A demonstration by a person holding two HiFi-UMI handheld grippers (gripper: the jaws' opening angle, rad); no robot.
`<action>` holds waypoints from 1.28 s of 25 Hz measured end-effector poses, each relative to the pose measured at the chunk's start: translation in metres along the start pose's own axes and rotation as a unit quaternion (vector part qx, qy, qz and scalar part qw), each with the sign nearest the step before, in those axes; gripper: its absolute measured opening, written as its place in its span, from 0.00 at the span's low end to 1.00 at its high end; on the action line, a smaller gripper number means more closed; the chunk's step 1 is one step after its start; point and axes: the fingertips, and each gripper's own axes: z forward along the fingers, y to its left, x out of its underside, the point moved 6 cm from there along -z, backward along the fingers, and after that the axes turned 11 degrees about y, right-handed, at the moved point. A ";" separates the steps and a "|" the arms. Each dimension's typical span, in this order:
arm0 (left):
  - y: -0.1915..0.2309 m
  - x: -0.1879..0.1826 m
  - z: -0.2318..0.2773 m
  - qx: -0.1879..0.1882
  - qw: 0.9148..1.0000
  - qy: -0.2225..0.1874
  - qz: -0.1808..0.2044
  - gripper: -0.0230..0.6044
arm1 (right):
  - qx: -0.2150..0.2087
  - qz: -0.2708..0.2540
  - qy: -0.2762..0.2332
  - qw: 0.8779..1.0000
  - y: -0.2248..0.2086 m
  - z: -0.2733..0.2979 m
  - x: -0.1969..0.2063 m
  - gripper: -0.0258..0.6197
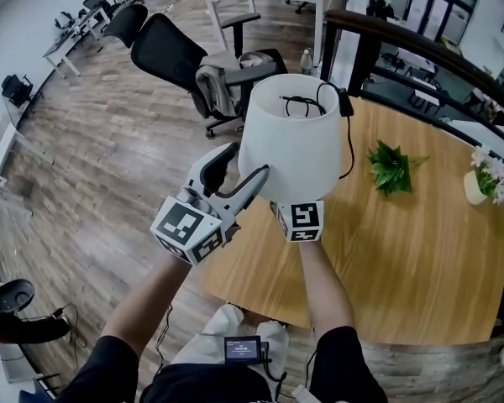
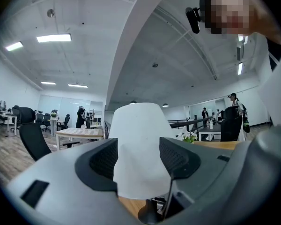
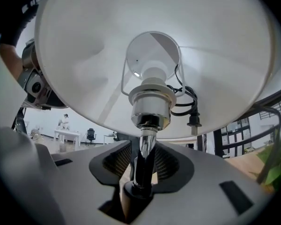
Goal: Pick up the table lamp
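Observation:
The table lamp has a white cone shade (image 1: 290,133) with its black cord and plug tucked in the top, and it stands near the left edge of the round wooden table (image 1: 386,259). My left gripper (image 1: 239,170) is level at the shade's lower left, its jaws apart; in the left gripper view the shade (image 2: 138,144) and the dark base (image 2: 150,214) show through the gap. Only the marker cube (image 1: 301,221) of my right gripper shows below the shade. In the right gripper view the chrome and black stem (image 3: 143,163) stands between the pads, which lie close on either side.
A small green plant (image 1: 391,166) and a white pot of flowers (image 1: 485,179) sit on the table's right half. A black office chair (image 1: 193,57) with a grey garment stands behind the lamp. A dark railing (image 1: 420,49) runs along the far right.

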 end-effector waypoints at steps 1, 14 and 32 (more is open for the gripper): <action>0.001 0.000 0.001 -0.001 1.000 0.000 0.000 0.46 | 0.001 -0.003 0.001 1.000 0.000 0.002 0.001 0.28; 0.016 -0.010 0.022 -0.025 1.000 -0.003 0.009 0.46 | 0.001 0.006 0.021 1.000 -0.016 0.016 -0.006 0.10; 0.010 -0.035 0.029 0.005 1.000 -0.001 -0.002 0.46 | -0.039 0.037 0.129 0.990 -0.010 -0.002 -0.027 0.09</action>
